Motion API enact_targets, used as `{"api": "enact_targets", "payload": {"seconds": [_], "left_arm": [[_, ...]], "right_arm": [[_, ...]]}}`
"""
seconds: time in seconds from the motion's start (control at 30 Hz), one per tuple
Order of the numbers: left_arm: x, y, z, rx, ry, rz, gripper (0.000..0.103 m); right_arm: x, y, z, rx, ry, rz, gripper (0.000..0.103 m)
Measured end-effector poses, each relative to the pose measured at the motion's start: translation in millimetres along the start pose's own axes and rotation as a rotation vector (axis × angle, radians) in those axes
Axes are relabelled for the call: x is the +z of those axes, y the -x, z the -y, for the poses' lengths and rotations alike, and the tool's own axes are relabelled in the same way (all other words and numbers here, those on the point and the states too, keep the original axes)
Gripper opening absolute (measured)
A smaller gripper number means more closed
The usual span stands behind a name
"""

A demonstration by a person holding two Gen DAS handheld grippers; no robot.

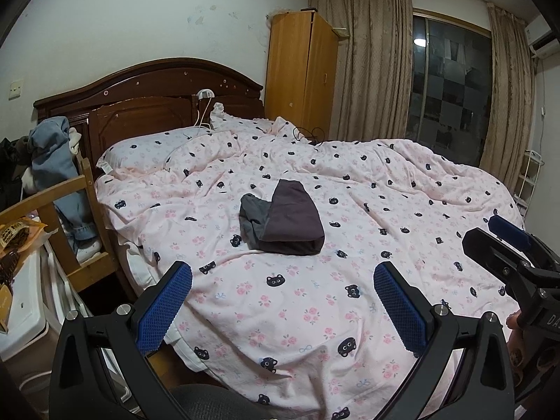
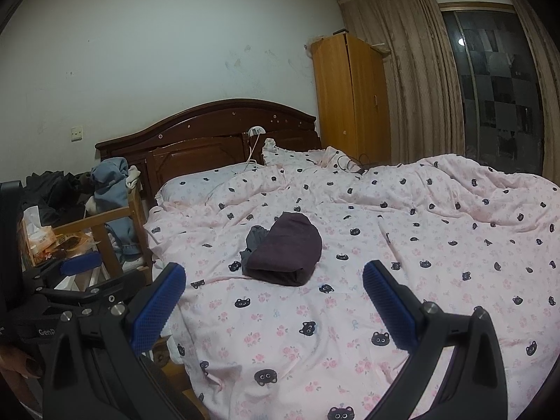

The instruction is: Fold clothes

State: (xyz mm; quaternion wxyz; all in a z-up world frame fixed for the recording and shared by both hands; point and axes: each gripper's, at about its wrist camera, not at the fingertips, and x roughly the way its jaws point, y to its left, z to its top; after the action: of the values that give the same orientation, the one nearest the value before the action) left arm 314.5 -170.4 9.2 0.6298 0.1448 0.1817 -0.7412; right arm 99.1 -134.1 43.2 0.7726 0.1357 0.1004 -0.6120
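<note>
Left wrist view, nearest first: the left gripper [image 1: 282, 301] hangs above the near edge of the bed, its blue-padded fingers [image 1: 164, 309] spread wide apart with nothing between them, only the pink cat-print duvet [image 1: 385, 189] showing through the gap. At the right border of that view the right gripper [image 1: 504, 241] juts in beside it, and a bit of the person's hand [image 1: 514, 343] shows below it, though too little is visible to say how it grips. From the right wrist camera the right gripper [image 2: 274, 295] is likewise held level and pointing toward the headboard, jaws spread and empty, with the left tool's blue pad low at the left margin. Beyond both pairs of fingertips, well apart from them and roughly centred between them, the folded dark garment [image 1: 292, 222] lies flat on the duvet, a purplish-brown bundle with a grey piece [image 1: 252, 210] sticking out from under its left side; whether that grey cloth is a separate item or part of the same one I cannot tell. Farther back sit the pillow [image 1: 147, 150] and the dark wooden headboard [image 1: 147, 87], with a wooden chair [image 1: 70, 210] draped in blue jeans [image 1: 56, 161] at the left, a tall wardrobe [image 1: 301, 70] in the corner, and curtains [image 1: 371, 56] framing a dark window [image 1: 451, 80].
</note>
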Motion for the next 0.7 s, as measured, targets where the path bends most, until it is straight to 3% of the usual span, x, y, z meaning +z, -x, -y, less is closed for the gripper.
{"api": "enact_targets", "payload": {"seconds": [0.7], "left_arm": [[1.7,3.4,3.9,0.021,-0.026,0.024,0.103]], "right_arm": [[-3.9,-3.4,5.5,0.012,-0.022,-0.027,0.103]]}}
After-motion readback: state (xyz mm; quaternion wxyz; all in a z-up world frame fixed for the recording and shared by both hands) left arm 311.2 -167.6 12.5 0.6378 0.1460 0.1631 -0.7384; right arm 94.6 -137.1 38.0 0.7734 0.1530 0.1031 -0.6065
